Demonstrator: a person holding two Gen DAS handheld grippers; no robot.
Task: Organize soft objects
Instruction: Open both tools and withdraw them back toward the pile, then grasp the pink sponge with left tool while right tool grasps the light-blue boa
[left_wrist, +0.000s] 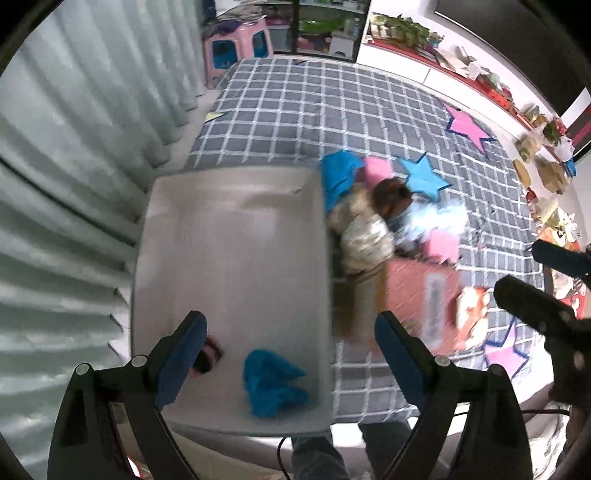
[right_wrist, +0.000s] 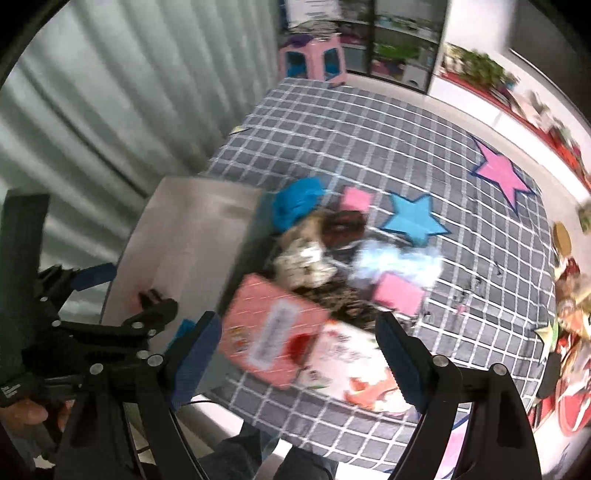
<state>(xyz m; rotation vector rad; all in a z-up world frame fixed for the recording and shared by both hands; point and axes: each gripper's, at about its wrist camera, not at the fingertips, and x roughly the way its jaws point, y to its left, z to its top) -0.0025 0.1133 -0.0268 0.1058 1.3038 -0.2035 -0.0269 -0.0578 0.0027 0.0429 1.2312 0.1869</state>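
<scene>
The left gripper hangs wide open and empty over the white box, likely so soft things can drop in. In the box, a blue cloth lies at 6 o'clock. The right gripper is wide open and empty too, above a pink packet. The pile of soft toys waits on the checked blanket, at the box's 3 o'clock.

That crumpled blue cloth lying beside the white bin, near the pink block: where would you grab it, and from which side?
I'd pinch the blue cloth at its raised, bunched middle, coming straight down from above. It lies in a soft heap on the checked mat, so a fold should gather between the fingers. The white bin crowds one side and the toy pile the other, so side approaches look awkward.
</scene>
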